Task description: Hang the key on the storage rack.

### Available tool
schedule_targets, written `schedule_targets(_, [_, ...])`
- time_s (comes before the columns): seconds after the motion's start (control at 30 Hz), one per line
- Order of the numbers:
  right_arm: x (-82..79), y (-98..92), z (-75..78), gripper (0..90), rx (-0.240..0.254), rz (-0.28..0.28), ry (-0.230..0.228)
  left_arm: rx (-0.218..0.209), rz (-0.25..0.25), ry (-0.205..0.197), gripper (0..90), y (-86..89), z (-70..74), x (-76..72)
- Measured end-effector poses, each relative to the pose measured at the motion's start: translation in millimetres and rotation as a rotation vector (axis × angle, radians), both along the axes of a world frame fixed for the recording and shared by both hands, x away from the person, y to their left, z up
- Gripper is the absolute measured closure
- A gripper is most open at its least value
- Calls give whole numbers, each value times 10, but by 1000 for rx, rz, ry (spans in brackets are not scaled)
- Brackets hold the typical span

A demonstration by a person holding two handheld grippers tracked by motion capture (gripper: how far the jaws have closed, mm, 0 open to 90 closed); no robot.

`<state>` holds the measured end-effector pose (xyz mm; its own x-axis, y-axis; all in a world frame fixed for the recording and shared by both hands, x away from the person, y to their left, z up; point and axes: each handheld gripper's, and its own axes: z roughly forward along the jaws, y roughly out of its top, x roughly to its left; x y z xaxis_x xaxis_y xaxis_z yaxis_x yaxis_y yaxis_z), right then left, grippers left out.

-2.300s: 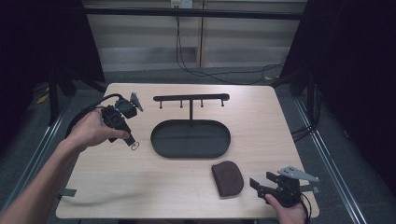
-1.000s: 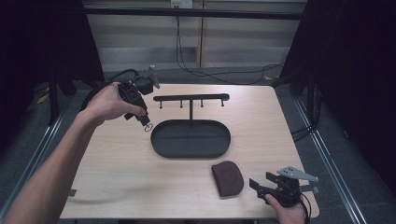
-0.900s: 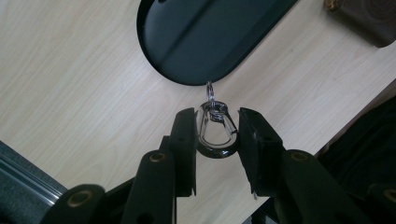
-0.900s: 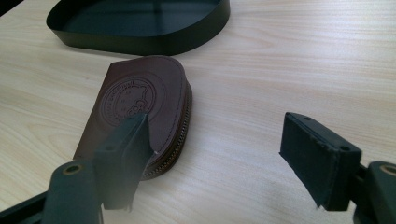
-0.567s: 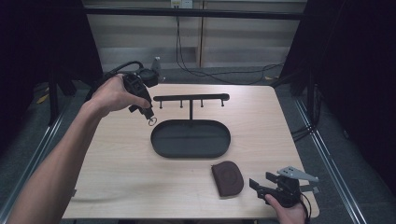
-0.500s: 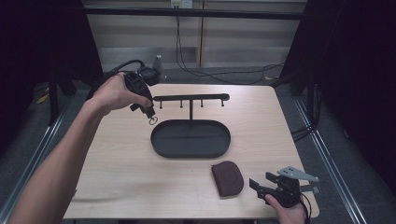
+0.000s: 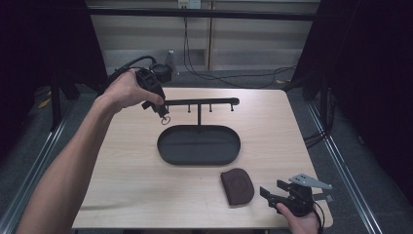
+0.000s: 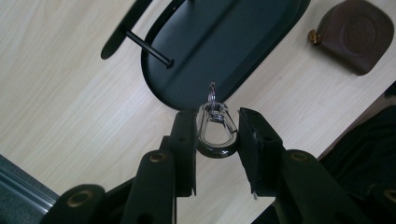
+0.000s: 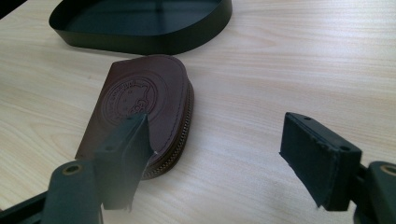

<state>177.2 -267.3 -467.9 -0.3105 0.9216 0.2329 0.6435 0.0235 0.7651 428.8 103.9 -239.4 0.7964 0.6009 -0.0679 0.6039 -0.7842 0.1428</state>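
The metal clasp (image 8: 215, 130) with its small ring is being carried toward the left end of the hook bar (image 7: 199, 102) of the black stand, at the far side of the table (image 7: 122, 195). It is being clamped between the pads of the left gripper (image 7: 163, 113), which is being held above the table. Next, the ring probably needs aligning over a hook before release. The right gripper (image 9: 219, 154) is being kept wide apart and empty, just beside the brown pouch (image 9: 140, 102).
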Motion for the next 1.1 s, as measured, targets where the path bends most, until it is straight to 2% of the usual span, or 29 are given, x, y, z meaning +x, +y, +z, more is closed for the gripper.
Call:
schedule_targets(0.4, [3,-4,-3,241,4,3,3,6,35,0,682,0,-16,165])
schedule_targets(0.6, [1,-2,-1,241,3,4,2,4,21,7,682,-30,-42,201])
schedule_targets(1.07, [-5,2,1,241,2,9,-1,13,63,-17,682,-45,-119,305])
schedule_targets(1.1, [-7,2,2,241,2,8,-1,35,61,-25,682,-55,-143,321])
